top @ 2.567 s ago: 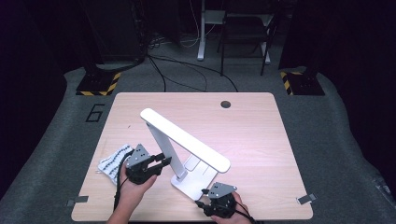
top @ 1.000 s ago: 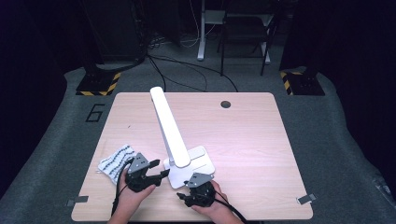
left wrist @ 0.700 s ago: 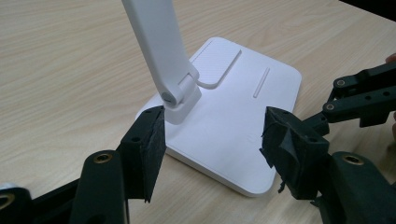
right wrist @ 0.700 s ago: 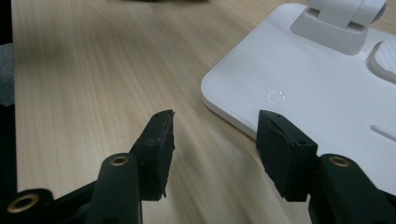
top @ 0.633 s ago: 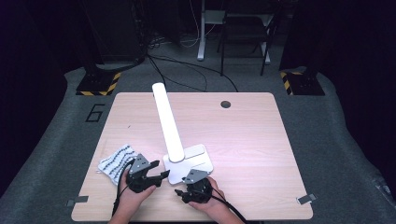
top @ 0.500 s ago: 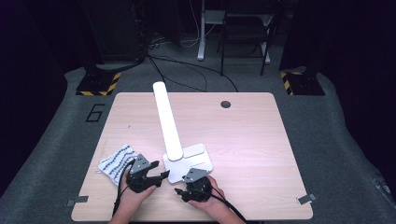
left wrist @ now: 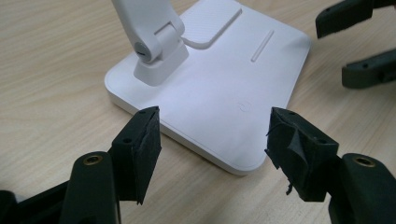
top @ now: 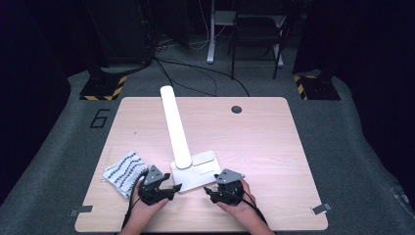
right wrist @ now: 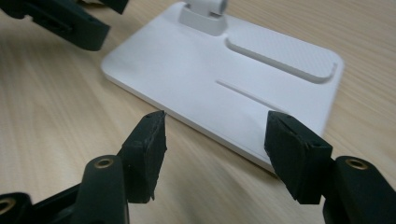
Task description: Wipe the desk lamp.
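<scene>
A white desk lamp stands near the table's front middle, its flat base (top: 198,171) down and its long arm (top: 174,126) slanting toward the far left. My left gripper (top: 172,188) is open at the base's front left corner (left wrist: 233,158); nothing lies between its jaws. My right gripper (top: 209,192) is open at the base's front right edge (right wrist: 224,126), holding nothing. The lamp's hinge (left wrist: 156,44) shows up close in the left gripper view. The right gripper's jaws (left wrist: 359,42) appear at the top right of that view.
A striped black-and-white cloth (top: 124,169) lies left of the lamp base, just behind my left hand. The wooden table (top: 259,142) has a round cable hole (top: 237,109) at the back. Cables and stands sit on the floor beyond.
The lamp has been turned so its arm now points to the far left instead of the right. Its base slid left, and both grippers have let go and drawn back slightly.
</scene>
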`<state>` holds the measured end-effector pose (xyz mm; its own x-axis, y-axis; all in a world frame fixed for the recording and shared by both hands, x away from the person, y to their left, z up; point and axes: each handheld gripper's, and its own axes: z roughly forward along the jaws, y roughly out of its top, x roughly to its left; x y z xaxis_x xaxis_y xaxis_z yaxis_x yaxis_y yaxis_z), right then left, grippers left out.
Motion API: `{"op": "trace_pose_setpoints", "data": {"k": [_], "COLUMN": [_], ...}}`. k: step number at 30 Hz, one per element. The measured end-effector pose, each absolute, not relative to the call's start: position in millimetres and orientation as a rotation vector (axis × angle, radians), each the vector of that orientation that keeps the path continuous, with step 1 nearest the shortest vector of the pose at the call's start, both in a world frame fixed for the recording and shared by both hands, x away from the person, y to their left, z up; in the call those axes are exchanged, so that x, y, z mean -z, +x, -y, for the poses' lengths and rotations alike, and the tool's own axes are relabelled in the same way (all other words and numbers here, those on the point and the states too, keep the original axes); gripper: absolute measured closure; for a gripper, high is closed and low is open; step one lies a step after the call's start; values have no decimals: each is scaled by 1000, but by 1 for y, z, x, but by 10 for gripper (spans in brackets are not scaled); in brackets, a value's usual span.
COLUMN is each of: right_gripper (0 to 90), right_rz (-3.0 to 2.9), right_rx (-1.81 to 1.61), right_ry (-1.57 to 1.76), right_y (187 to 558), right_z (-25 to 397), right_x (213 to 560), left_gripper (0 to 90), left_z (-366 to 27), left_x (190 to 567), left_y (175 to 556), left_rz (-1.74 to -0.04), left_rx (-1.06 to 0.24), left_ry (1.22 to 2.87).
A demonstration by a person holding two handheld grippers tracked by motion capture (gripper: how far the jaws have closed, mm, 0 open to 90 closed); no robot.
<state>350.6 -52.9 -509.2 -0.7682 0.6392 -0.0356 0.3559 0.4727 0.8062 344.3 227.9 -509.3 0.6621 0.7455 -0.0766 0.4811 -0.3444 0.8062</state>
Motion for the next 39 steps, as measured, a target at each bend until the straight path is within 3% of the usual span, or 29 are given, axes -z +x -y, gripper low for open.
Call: {"op": "trace_pose_setpoints", "data": {"k": [15, 39], "right_gripper": [344, 352], "right_rz": [-2372, -2404], "right_rx": [-1120, -1118], "right_ry": [964, 955], "right_y": [369, 365], "right_z": [70, 60], "right_x": [521, 526], "left_gripper": [292, 313], "left_z": [-219, -218], "left_x": [517, 521], "left_y": [340, 341], "left_rz": [-943, -966], "left_rx": [-359, -382], "left_ry": [2056, 2074]}}
